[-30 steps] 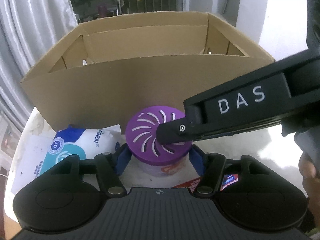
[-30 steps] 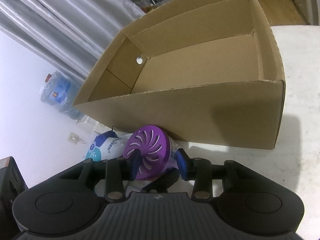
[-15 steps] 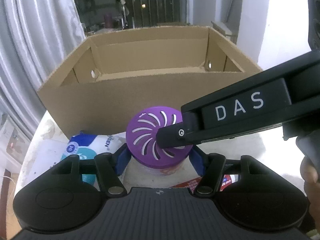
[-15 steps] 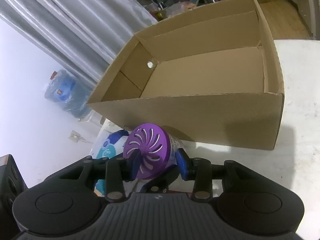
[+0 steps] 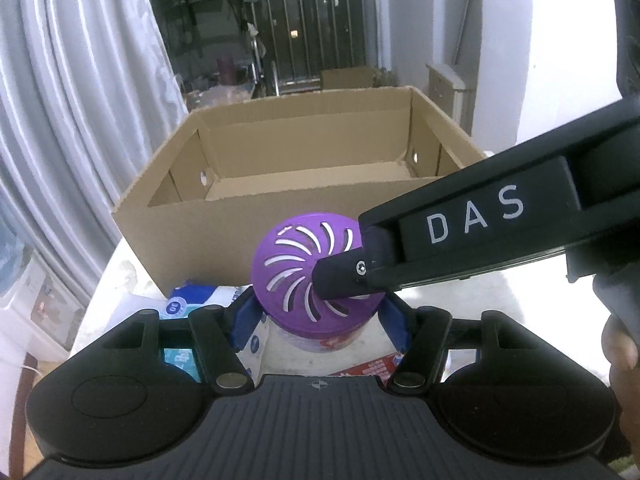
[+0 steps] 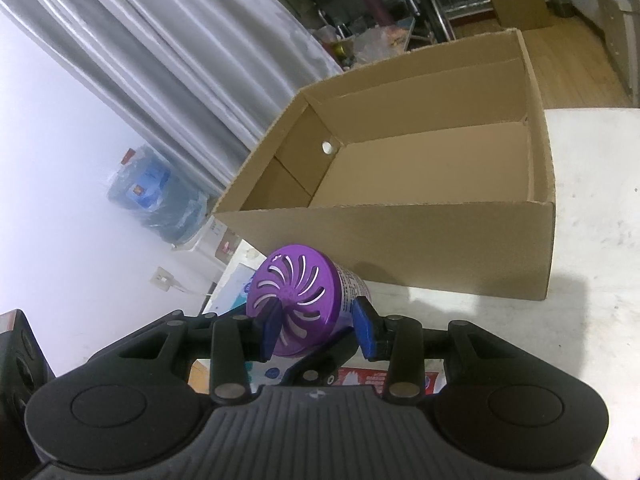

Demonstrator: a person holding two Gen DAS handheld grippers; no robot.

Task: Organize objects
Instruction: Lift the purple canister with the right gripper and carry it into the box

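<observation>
Change since a second ago: the purple-lidded jar (image 5: pixel 310 276) sits higher against the cardboard box (image 5: pixel 224 240) than before — the box's inner floor, then mostly hidden behind the front wall, now shows in both wrist views.
Desk (image 6: pixel 592 264): white and worn, carrying the box.
Cardboard box: open-topped, nothing visible inside, round holes in its end walls; everything below is placed relative to it.
Left gripper (image 5: pixel 318 322): on the near side of the box; blue fingers (image 5: pixel 244 318) clenched on the jar's sides just under the lid.
Right gripper (image 6: pixel 318 326): also near the box's front wall, reaching in across the left one's view — its blue fingers (image 6: pixel 366 330) grasp the same jar, one over the lid face, the other on the body.
Jar: held clear of the desk in front of the box's front wall, not inside it; slotted purple lid, printed label below.
Blue-and-white packet (image 5: pixel 196 300): flat on the desk by the box's near-left corner, below the jar.
Red-printed pack (image 6: pixel 380 380): on the desk nearer than the box, mostly hidden by the grippers.
Hand (image 5: pixel 622 356): a person's fingers at the right edge of the left view.
</observation>
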